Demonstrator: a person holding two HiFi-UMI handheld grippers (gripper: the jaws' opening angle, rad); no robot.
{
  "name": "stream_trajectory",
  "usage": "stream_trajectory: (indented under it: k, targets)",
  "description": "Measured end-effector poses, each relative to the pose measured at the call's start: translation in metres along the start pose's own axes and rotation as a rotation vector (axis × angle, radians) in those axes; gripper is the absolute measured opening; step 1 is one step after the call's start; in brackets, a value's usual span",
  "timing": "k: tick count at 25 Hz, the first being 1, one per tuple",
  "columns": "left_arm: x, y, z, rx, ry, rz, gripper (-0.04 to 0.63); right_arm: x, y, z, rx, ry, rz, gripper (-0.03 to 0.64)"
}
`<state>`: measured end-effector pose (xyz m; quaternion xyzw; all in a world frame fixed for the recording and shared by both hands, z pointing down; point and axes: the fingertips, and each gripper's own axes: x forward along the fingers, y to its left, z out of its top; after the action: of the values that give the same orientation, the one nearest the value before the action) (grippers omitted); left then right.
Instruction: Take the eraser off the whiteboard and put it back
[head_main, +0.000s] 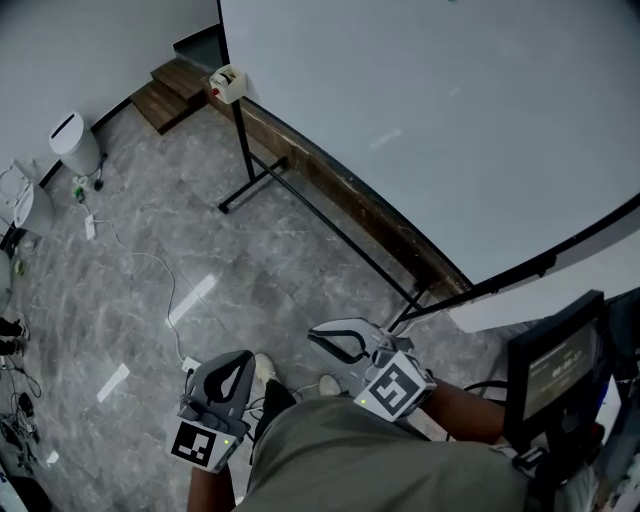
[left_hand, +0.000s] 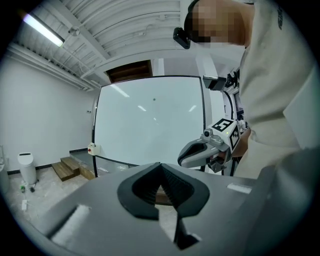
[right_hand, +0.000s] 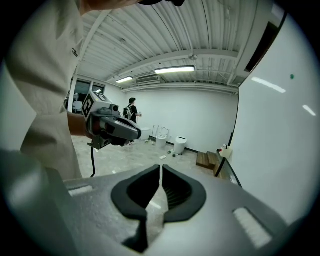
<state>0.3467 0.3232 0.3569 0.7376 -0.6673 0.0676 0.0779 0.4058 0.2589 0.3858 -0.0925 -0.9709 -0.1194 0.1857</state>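
Whiteboard (head_main: 430, 120) ahead of left gripper (left_hand: 160, 172) and right gripper (right_hand: 161, 175), both closed, empty; eraser (head_main: 228, 82) far beyond, probably light, rigid: pinch sides.

No word, brand or number can be read: the marker cube (head_main: 200, 443) on the left gripper (head_main: 232, 358) and the one on the right gripper (head_main: 318, 336) bear only black-and-white square patterns, and the dark screen's (head_main: 555, 365) faint print is illegible.
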Motion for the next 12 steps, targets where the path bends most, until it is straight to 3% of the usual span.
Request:
stream_trajectory:
  k: [5, 12]
  targets:
    - [-0.001, -0.035, -0.001, 0.001, 0.014, 0.030, 0.005, -0.026, 0.008, -0.014, -0.004, -0.021, 0.019, 0.009]
    - [-0.006, -0.038, -0.007, 0.001, 0.030, 0.036, 0.005, -0.030, 0.009, -0.020, -0.006, 0.005, 0.008, 0.008]
